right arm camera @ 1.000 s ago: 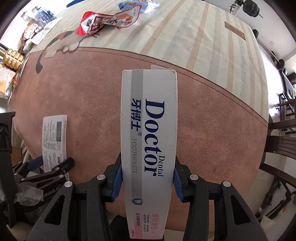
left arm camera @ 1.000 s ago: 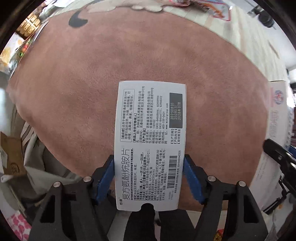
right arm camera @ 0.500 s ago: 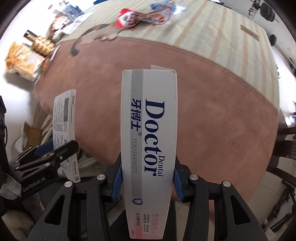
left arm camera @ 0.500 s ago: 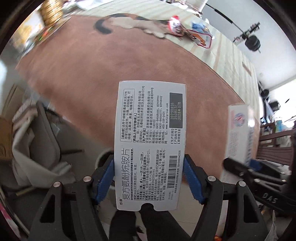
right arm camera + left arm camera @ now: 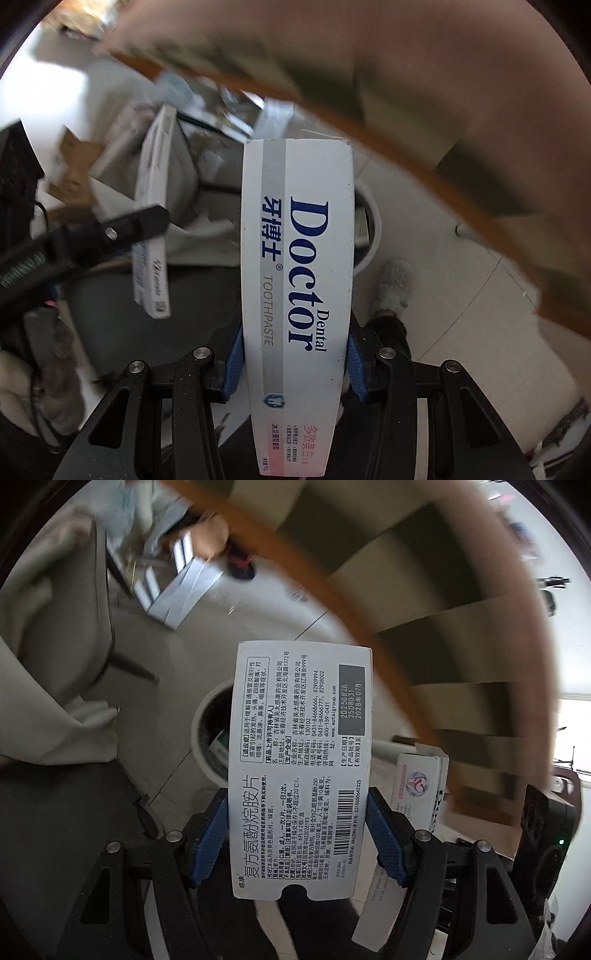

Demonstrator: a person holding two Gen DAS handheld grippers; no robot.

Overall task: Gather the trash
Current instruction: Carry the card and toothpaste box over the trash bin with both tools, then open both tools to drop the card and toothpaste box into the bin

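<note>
Left gripper (image 5: 297,843) clamps a white medicine box (image 5: 299,771); right gripper (image 5: 293,365) clamps a Doctor toothpaste box (image 5: 297,295). Both boxes hang over a white trash bin (image 5: 197,734), largely hidden behind them. The table edge (image 5: 369,627) above is motion-blurred.

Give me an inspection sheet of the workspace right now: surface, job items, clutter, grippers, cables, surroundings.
Surface: pale tiled floor; table edge overhead, blurred.
Job's things: medicine box and toothpaste box, each held above a white waste bin that already has something inside.
Clutter: cardboard and packaging on the floor, blurred.
Grippers: left gripper shut on the medicine box; right gripper shut on the toothpaste box.
Cables: nothing seen clearly.
Surroundings: draped light cloth; furry slipper near the bin.
</note>
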